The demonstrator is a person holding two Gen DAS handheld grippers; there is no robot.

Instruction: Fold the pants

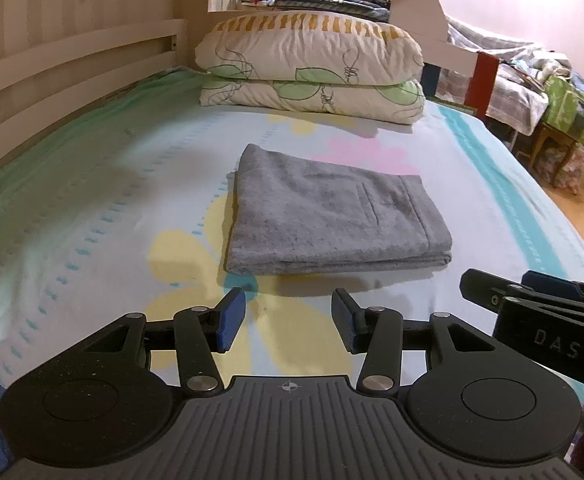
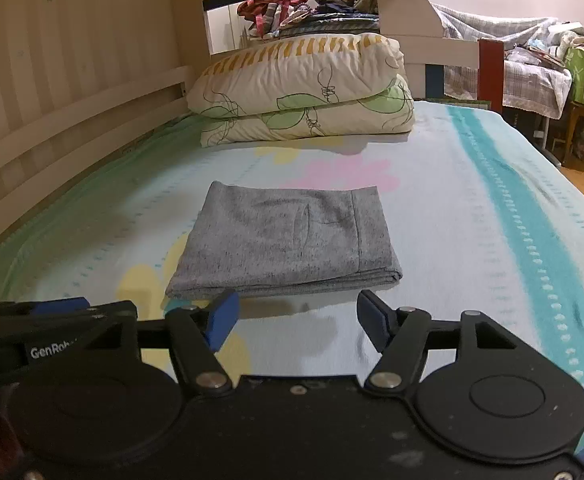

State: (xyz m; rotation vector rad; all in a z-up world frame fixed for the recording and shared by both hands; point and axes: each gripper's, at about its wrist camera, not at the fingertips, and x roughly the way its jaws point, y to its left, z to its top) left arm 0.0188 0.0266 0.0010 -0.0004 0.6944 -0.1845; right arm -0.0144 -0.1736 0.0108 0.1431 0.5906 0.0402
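The grey pants lie folded into a compact rectangle in the middle of the bed, with a pocket seam on top. My left gripper hovers open just short of the near edge of the fold, nothing between its blue pads. In the right wrist view the same pants lie ahead, and my right gripper stands open wide in front of their near edge, empty. The right gripper's body shows at the right of the left wrist view, and the left gripper's body at the left of the right wrist view.
A folded floral quilt sits at the head of the bed. A white wooden rail runs along the left side. The bedsheet has flower prints and a teal stripe. Another cluttered bed and wooden floor lie to the right.
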